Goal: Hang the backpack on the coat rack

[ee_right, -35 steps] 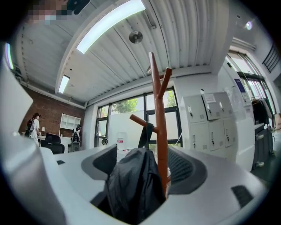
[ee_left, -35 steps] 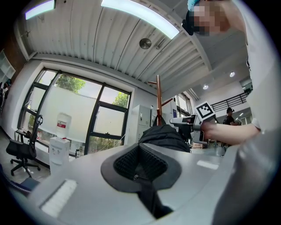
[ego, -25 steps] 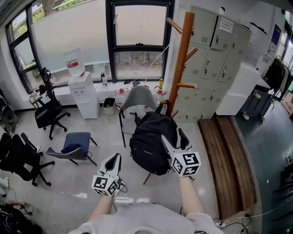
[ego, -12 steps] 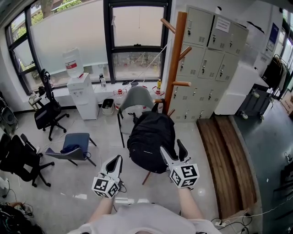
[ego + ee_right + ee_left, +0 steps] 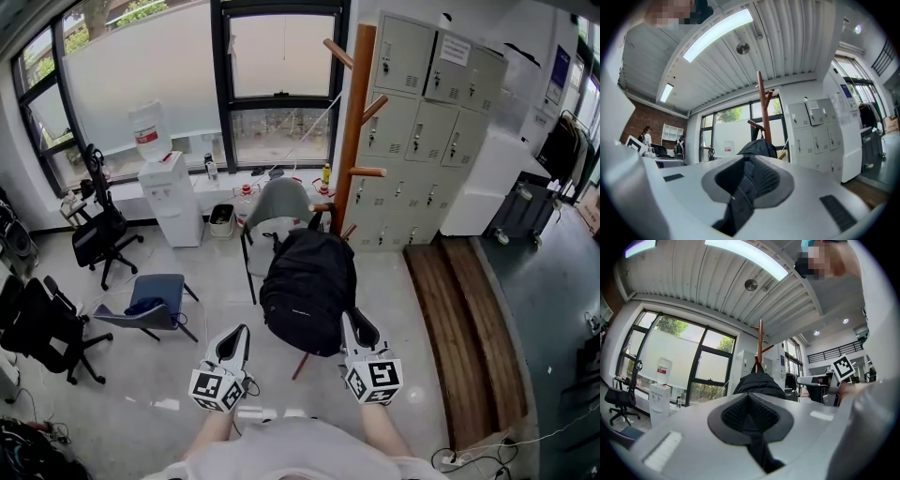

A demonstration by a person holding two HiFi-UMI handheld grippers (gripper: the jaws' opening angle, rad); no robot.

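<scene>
By the window, far ahead and to the left of the left tool (image 5: 238,331), an upturned clear plastic water bottle (image 5: 150,125) sits on a white floor-standing dispenser (image 5: 174,199). How full the bottle is cannot be told. A small white bin (image 5: 222,217) stands on the floor just right of the dispenser, its contents out of sight. Ahead and to the right of the right tool (image 5: 354,322), a bank of grey metal lockers (image 5: 427,122) has every door closed.

The black fabric backpack (image 5: 307,291) stands upright and bulging, a carry loop at its top. It hides whatever it rests on. It is not on the tall brown wooden coat rack (image 5: 353,122), whose post and pegs rise just beyond it, beside a grey shell chair (image 5: 279,202).

The pack lies directly ahead of both tools, closer to the right one. The left tool is held clear of the pack's lower left side, its jaws together with nothing between them. The right tool's tips reach the pack's lower right edge. Its jaws have just been closing and are clamped on a dark webbing strap (image 5: 740,194) that runs between the pads.
</scene>
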